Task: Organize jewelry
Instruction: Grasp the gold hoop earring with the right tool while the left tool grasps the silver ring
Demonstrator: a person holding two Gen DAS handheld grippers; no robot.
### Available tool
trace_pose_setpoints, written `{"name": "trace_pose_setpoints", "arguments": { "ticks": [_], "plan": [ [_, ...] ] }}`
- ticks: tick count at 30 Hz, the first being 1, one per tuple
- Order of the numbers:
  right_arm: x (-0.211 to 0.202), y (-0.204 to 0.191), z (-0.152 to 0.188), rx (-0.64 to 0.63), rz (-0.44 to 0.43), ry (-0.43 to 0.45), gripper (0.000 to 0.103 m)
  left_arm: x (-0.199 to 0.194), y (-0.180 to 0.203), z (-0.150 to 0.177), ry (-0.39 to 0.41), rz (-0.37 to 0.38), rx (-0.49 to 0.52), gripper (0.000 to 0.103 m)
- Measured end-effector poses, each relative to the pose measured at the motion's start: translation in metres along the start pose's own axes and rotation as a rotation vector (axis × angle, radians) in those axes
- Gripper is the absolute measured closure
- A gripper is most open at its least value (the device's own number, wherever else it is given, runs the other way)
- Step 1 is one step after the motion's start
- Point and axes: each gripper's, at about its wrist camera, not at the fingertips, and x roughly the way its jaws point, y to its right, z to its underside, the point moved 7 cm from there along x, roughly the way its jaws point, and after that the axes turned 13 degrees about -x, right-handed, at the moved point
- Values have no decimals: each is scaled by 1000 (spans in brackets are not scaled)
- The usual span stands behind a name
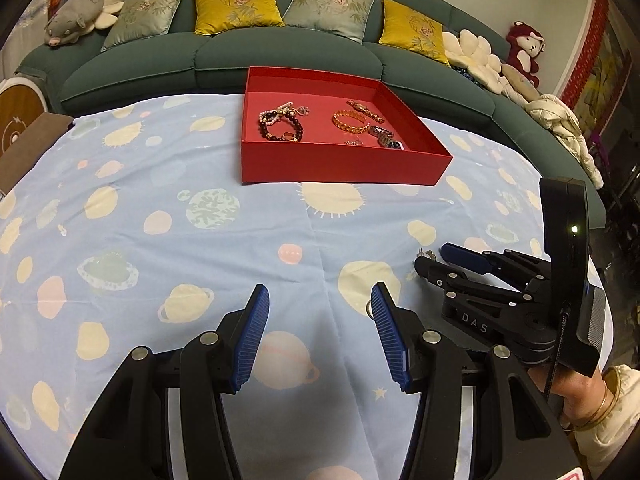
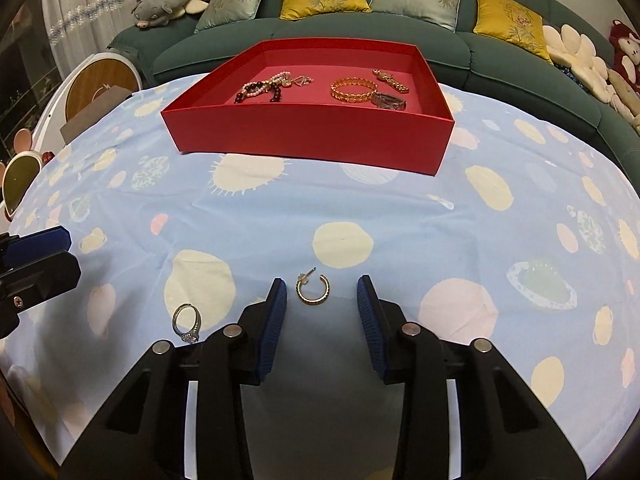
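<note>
Right wrist view: hoop earring (image 2: 312,288) lies flat; post seemingly points toward box (image 2: 312,136).

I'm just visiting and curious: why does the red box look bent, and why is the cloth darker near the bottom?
Right wrist view: the fisheye lens bows the red box and darkens the corners; the right gripper shades the tablecloth around the gold hoop earring, which stays sharp. Left wrist view: same bending, plus a glowing indicator light.
</note>
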Motion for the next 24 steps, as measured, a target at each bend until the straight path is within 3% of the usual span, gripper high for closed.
{"name": "trace_pose_setpoints", "arguments": {
  "ticks": [2, 6, 12, 16, 24],
  "plan": [
    [0, 0, -1, 0, 2, 2, 72, 0, 0, -1, -1, -1, 0, 52],
    [0, -2, -2, -13, 4, 2, 86, 4, 2, 2, -7, -9, 10, 52],
    [-17, 4, -7, 10, -6, 33, 87, 13, 9, 12, -37, 5, 21, 52],
    [-37, 11, -8, 29, -11, 65, 86, 23, 21, 19, -51, 11, 41, 46],
    [-46, 27, 6, 58, -8, 61, 87, 52, 41, 30, -85, 3, 77, 46]
  ]
}}
